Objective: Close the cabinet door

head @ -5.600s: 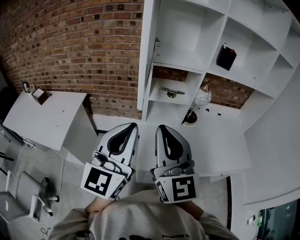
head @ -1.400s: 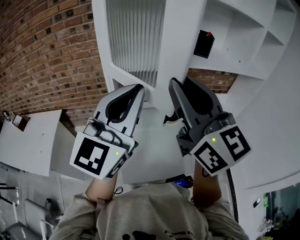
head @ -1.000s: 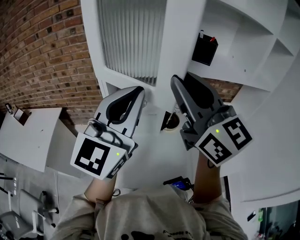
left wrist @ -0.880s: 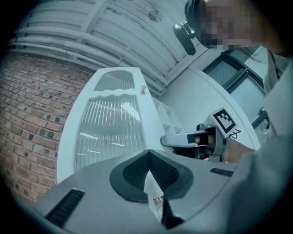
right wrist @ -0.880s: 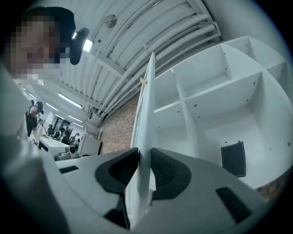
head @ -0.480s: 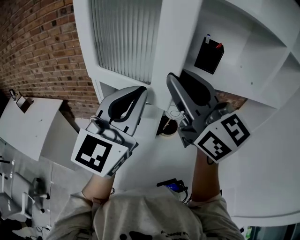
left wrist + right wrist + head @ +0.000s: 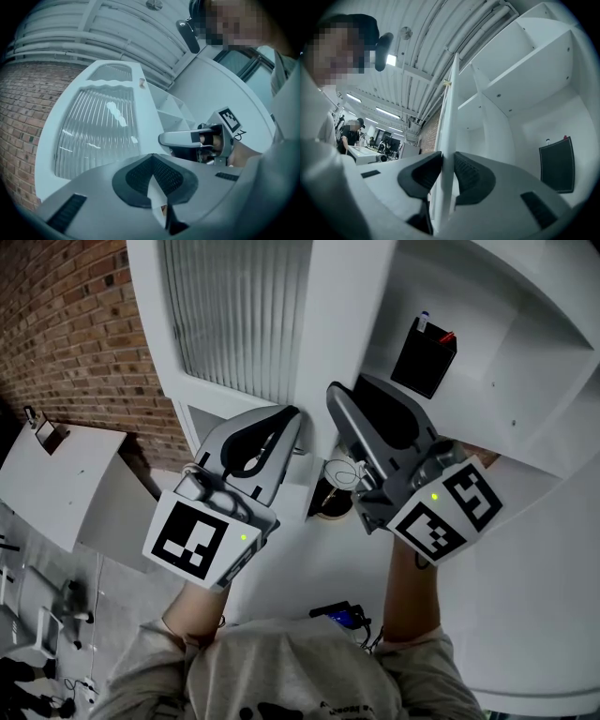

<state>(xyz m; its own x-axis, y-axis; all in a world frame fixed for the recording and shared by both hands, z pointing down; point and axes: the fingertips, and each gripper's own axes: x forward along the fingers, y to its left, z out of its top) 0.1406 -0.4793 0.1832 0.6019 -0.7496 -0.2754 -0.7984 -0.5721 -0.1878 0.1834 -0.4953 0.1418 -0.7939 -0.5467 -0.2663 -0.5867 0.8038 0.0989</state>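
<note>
The white cabinet door [image 7: 337, 315] with its ribbed glass panel [image 7: 234, 324] stands part-way open in front of the open shelves [image 7: 487, 296]. My right gripper [image 7: 334, 392] is shut on the door's free edge. In the right gripper view the edge [image 7: 451, 108] runs up between the two pads of the gripper [image 7: 447, 157]. My left gripper [image 7: 292, 413] is shut with nothing held, its tips by the door's lower rail; contact cannot be told. In the left gripper view the ribbed panel [image 7: 93, 136] fills the left, beyond my left gripper [image 7: 152, 157].
A black box [image 7: 424, 357] stands on a shelf behind the door. A round white object [image 7: 342, 472] and a dark bowl [image 7: 328, 504] sit on the counter below. The brick wall [image 7: 66, 334] and a white table [image 7: 66, 484] are at the left.
The door has swung further toward the shelves with my right gripper clamped on its edge. My left gripper has moved along with it at the lower rail.
</note>
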